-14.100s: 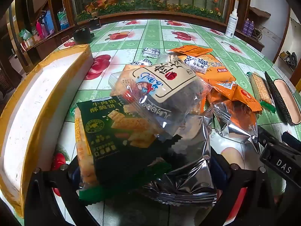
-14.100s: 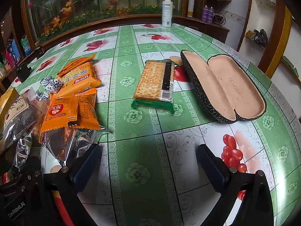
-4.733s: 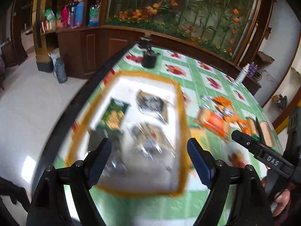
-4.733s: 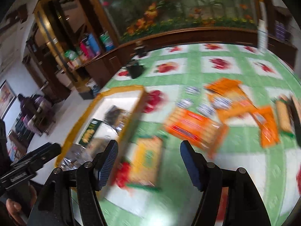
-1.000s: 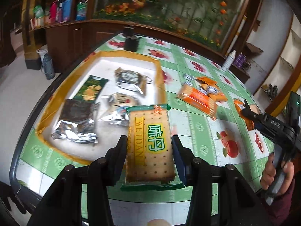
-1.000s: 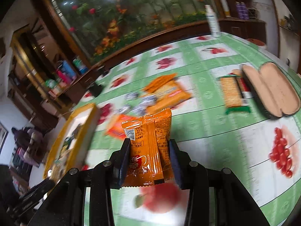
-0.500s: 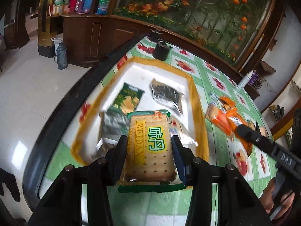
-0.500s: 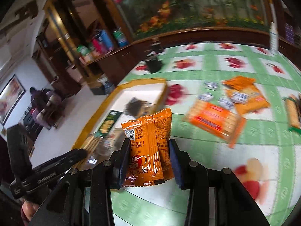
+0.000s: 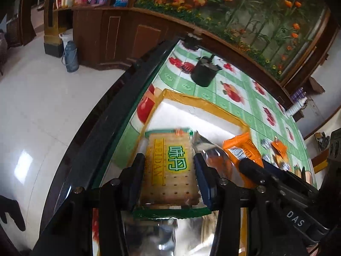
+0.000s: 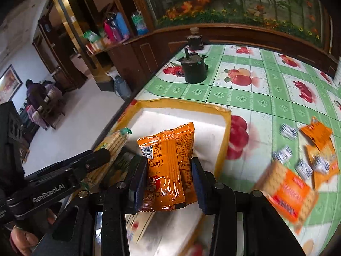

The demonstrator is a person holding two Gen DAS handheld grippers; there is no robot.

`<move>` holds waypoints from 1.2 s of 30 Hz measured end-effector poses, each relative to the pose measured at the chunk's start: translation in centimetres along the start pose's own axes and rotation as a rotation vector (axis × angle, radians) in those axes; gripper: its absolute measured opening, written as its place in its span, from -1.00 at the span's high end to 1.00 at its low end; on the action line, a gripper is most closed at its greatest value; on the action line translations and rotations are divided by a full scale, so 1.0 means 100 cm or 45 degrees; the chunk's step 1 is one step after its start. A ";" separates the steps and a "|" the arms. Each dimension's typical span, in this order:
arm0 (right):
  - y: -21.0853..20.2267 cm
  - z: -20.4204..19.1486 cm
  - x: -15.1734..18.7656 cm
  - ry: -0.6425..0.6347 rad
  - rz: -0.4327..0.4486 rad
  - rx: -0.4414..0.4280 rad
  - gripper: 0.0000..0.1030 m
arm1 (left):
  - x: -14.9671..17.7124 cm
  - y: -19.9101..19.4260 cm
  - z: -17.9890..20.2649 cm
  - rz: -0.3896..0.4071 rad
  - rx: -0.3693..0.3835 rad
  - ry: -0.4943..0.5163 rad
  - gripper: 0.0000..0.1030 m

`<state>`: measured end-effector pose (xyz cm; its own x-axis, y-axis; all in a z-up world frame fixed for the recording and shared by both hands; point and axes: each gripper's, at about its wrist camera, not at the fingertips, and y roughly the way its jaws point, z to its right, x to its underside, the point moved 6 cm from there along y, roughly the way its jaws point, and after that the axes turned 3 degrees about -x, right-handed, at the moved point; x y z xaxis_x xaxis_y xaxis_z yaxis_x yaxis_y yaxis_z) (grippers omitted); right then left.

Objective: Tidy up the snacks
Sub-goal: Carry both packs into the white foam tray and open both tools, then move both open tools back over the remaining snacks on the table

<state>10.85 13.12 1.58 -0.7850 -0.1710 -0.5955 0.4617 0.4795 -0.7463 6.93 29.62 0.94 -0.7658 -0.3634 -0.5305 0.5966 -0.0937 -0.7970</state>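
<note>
Over the near corner of the yellow-rimmed white box (image 10: 223, 140), both grippers are being held side by side, with the dark table edge (image 9: 110, 115) and open floor lying just to the left and the box's white bottom showing bare toward its far wall. The left gripper (image 9: 169, 175) is being held low above the box, angled forward and down, its jaws being kept closed on the sides of the cracker packet (image 9: 170, 168), which is lying flat between them over silver wrappers (image 9: 204, 147) inside the box. The right gripper (image 10: 169, 177) is being held just beside it, jaws being pressed against both sides of an orange snack packet (image 10: 168, 166), held upright above the box interior. Beyond the box's right rim, an orange biscuit pack (image 10: 287, 194) and small wrapped sweets (image 10: 287, 132) are being seen, blurred, on the green tablecloth (image 10: 255, 98). Farther off, a dark pot (image 10: 195, 69) is standing near the table's far edge.
</note>
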 end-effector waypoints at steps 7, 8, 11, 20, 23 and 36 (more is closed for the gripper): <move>0.034 0.017 -0.013 0.059 -0.045 0.001 0.10 | -0.008 0.016 0.005 -0.017 -0.009 0.035 -0.20; 0.035 0.018 -0.013 0.065 -0.047 -0.003 0.08 | -0.007 0.016 0.005 -0.017 -0.003 0.036 -0.25; 0.035 0.021 -0.012 0.096 -0.046 -0.035 -0.09 | -0.005 0.006 0.007 0.007 -0.005 0.030 -0.39; -0.034 0.048 -0.003 0.162 0.063 -0.052 -0.25 | 0.019 -0.070 -0.002 0.109 0.046 -0.048 -0.62; -0.068 0.070 0.011 0.208 0.120 -0.029 -0.31 | 0.039 -0.095 0.002 0.134 0.088 -0.071 -0.67; -0.156 0.190 0.115 0.431 0.163 0.188 -0.31 | 0.163 -0.116 0.078 0.022 0.206 0.137 -0.72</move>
<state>2.45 -12.71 0.74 -0.7976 0.1876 -0.5732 0.5999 0.3455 -0.7216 -10.64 17.56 3.78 -0.7714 -0.2660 -0.5781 0.6338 -0.2393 -0.7356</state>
